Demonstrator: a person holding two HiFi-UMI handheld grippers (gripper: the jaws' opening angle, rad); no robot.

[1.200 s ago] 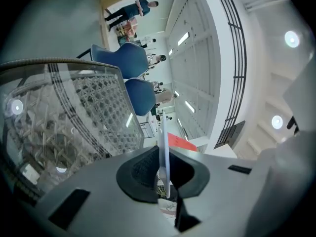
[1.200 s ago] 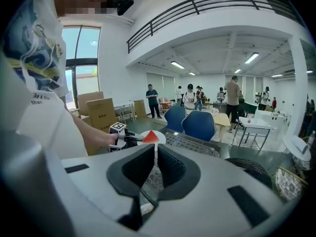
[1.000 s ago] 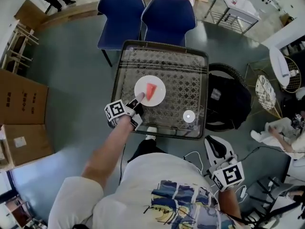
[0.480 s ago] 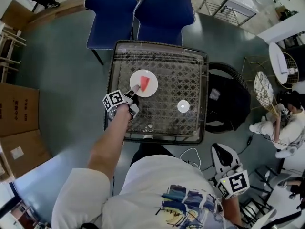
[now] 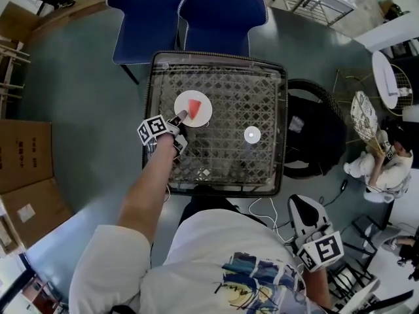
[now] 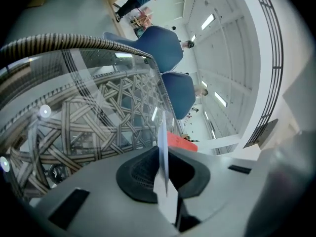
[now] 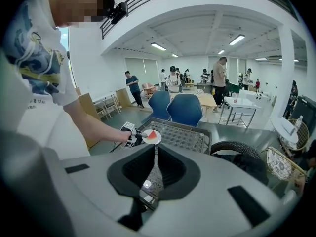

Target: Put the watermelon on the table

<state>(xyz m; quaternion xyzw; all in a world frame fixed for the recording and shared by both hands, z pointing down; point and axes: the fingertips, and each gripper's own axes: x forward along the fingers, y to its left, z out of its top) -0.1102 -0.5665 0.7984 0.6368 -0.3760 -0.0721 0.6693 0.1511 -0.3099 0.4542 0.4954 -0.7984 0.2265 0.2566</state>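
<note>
— Head view: we count one watermelon slice [image 5: 195,104] on one plate [image 5: 204,114], on the table [image 5: 258,93] at ten o'clock; two chairs [image 5: 222,12] at twelve.
— Left gripper view: our left gripper [image 6: 165,174] pinches that plate's rim. Right gripper view: our right gripper [image 7: 154,164] is clenched, empty.

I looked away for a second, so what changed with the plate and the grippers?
The left gripper, clamped on the plate rim, carried it and the watermelon down toward the table and a little farther from the person. The grip held; the right gripper stayed low beside the body.
</note>
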